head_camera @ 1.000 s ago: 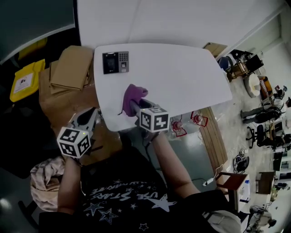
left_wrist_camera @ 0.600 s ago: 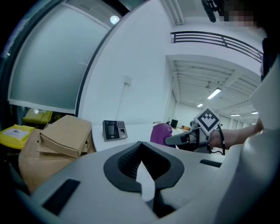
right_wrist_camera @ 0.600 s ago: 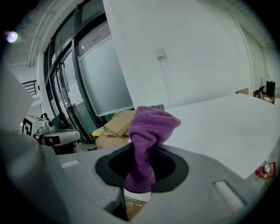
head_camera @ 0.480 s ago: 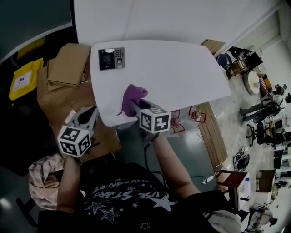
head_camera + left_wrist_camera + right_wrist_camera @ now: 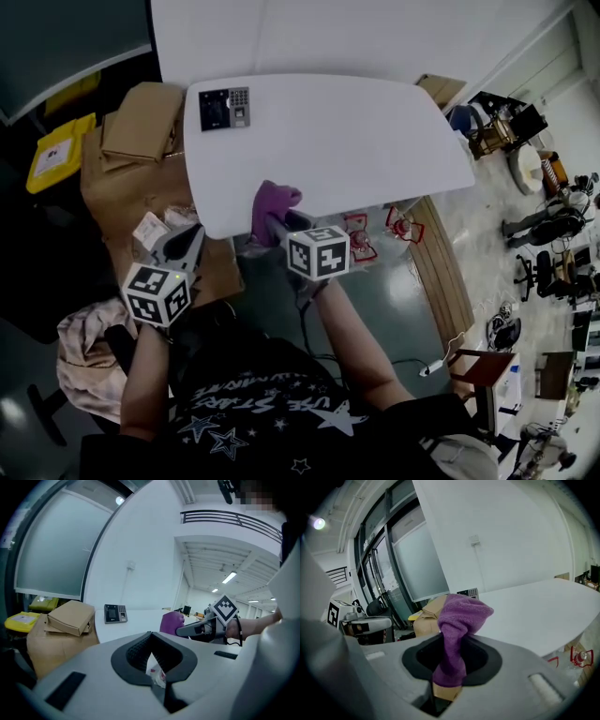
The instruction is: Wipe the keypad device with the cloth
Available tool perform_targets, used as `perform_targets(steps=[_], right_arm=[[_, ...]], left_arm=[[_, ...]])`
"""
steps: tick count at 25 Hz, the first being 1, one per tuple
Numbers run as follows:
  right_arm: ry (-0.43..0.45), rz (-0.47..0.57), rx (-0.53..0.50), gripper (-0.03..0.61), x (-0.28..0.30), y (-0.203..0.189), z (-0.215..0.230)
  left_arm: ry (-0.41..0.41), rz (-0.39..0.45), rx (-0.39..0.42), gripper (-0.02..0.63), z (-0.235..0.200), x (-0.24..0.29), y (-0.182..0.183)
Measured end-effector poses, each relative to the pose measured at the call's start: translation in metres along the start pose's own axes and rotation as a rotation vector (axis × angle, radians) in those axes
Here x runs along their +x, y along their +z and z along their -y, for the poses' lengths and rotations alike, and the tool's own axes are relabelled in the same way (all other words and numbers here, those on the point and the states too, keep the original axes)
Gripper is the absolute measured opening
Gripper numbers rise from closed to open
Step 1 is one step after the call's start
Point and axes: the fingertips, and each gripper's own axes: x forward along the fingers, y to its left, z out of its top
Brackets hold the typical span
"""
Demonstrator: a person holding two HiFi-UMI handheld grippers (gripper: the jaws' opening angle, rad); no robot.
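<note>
The keypad device (image 5: pixel 223 108) lies flat at the far left corner of the white table (image 5: pixel 375 141); it also shows small in the left gripper view (image 5: pixel 115 613) and behind the cloth in the right gripper view (image 5: pixel 468 592). My right gripper (image 5: pixel 272 223) hovers at the table's near edge, shut on a purple cloth (image 5: pixel 274 202) that bunches up out of its jaws (image 5: pixel 461 616). My left gripper (image 5: pixel 183 246) hangs off the table's left near corner, over cardboard, its jaws closed with nothing between them (image 5: pixel 154 663). The keypad is well beyond both grippers.
Cardboard boxes (image 5: pixel 141 131) are stacked left of the table, beside a yellow item (image 5: pixel 58 150). A white wrapper (image 5: pixel 150 228) lies on the cardboard near my left gripper. Red objects (image 5: pixel 403 225) sit below the table's near edge. A wall runs behind the table.
In the head view the table and keypad have slid up and away. Both grippers now sit nearer the table's near edge. The right one has kept hold of the cloth.
</note>
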Motion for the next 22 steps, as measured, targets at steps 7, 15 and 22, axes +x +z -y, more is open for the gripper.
perform_targets(steps=[7,15,22], right_arm=[[0.014,0.019,0.011,0.098,-0.035,-0.015,-0.002],[0.043,0.031,-0.003,0.098,-0.069,-0.033,-0.006],[0.086,0.024,0.014,0.098,-0.084,-0.054,-0.010]], left_arm=[[0.016,0.014,0.017,0.006,0.038,-0.019,-0.006],[0.045,0.028,0.021,0.006,0.075,-0.036,-0.018],[0.065,-0.002,0.014,0.006,0.096,-0.047,-0.037]])
